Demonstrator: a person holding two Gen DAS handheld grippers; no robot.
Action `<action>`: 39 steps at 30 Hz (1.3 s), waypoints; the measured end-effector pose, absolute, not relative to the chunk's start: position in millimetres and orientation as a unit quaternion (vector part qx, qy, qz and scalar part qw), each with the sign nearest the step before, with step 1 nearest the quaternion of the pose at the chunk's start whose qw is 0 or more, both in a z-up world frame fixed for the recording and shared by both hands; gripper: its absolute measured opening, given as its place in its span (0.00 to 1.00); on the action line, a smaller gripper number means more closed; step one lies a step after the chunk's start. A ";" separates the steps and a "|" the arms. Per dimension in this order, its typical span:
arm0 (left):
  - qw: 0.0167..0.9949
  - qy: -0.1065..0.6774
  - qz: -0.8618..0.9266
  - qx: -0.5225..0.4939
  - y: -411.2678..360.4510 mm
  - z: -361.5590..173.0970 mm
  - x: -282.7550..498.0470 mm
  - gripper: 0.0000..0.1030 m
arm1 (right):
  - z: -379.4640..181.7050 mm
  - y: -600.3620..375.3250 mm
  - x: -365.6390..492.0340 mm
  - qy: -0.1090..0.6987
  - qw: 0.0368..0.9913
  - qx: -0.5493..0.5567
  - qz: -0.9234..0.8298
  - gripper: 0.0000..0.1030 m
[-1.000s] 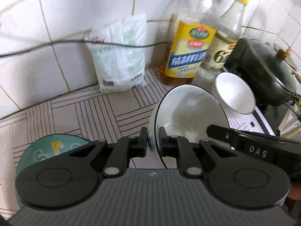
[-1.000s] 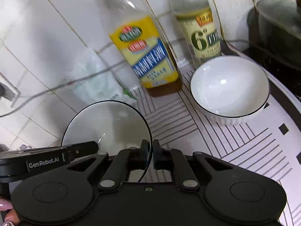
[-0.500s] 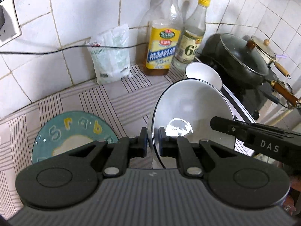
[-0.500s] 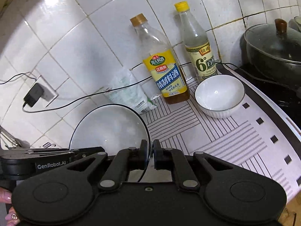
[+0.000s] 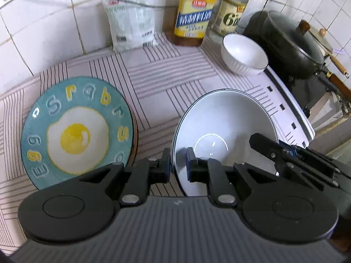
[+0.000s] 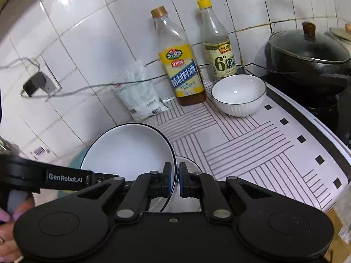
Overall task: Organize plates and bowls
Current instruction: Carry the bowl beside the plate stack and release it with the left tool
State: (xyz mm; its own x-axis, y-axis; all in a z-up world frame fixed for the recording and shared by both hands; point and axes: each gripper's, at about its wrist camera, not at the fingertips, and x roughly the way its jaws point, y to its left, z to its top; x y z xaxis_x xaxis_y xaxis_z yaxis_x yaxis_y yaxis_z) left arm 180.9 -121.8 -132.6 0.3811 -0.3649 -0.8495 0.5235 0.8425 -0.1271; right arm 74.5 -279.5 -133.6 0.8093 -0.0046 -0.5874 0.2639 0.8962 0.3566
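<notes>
Here the left gripper (image 5: pixel 177 164) has its jaws closed narrow on the rim of the large white bowl (image 5: pixel 223 135), clamping the bowl's edge at about 8 o'clock of its rim in the left wrist view. The right gripper (image 6: pixel 174 180) does the same on the opposite side, its jaws pinching the dark-lined rim of that bowl (image 6: pixel 129 151). The bowl is tilted between the two, its inside facing the left camera. In the left view the right gripper's body (image 5: pixel 291 157) reaches in from 4 o'clock; in the right view the left gripper's body (image 6: pixel 43 176) comes in from 9 o'clock.

At 9 o'clock of the large bowl in the left view lies the teal egg plate (image 5: pixel 76 131), resting on the striped cloth of the table (image 5: pixel 166 76), its right edge near the bowl. The small white bowl (image 6: pixel 238 95) stands upright on the table toward 1 o'clock, well apart from the held bowl, just beside the yellow-labelled bottle (image 6: pixel 179 65) and the clear bottle (image 6: pixel 216 43) at the tiled wall. A white packet (image 6: pixel 140 92) leans on the wall at 11 o'clock. A black lidded pot (image 6: pixel 307 54) sits at 2 o'clock, beyond the cloth's edge.
</notes>
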 end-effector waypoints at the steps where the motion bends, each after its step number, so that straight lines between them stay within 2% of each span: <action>1: 0.826 0.489 -0.267 0.083 -122.6 -134.3 180.6 0.12 | -136.4 -278.7 73.4 0.302 0.927 0.210 -0.074 0.10; 7: 0.820 0.499 -0.264 0.101 -128.4 -142.2 183.6 0.12 | -146.0 -266.1 76.0 0.307 0.938 0.140 -0.080 0.10; 14: 0.811 0.499 -0.270 0.141 -141.2 -153.2 191.7 0.15 | -154.5 -268.1 87.5 0.324 0.936 0.112 -0.078 0.11; 19: 0.803 0.513 -0.272 0.132 -142.3 -155.5 195.9 0.16 | -154.8 -262.2 87.3 0.319 0.940 0.084 -0.081 0.11; 25: 0.801 0.517 -0.269 0.138 -148.2 -161.2 198.6 0.18 | -154.9 -246.3 89.7 0.318 0.943 -0.007 -0.096 0.13; 31: 0.799 0.517 -0.273 0.139 -149.8 -165.3 200.6 0.19 | -158.7 -245.8 95.2 0.327 0.939 -0.017 -0.103 0.13; 35: 0.800 0.513 -0.278 0.136 -150.2 -165.4 199.3 0.19 | -164.9 -242.1 99.9 0.333 0.934 -0.040 -0.121 0.16; 39: 0.796 0.518 -0.284 0.131 -147.3 -161.9 201.2 0.19 | -165.0 -242.6 96.7 0.331 0.937 -0.031 -0.109 0.26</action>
State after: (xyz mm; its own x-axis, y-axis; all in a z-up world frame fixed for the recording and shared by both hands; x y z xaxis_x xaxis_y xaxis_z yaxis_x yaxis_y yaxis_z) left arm 201.2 -147.3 -161.9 0.3018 -0.3171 -0.8991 0.5877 0.8045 -0.0865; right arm 96.7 -242.6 -165.0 0.7571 -0.2241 -0.6137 0.1834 0.9745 -0.1296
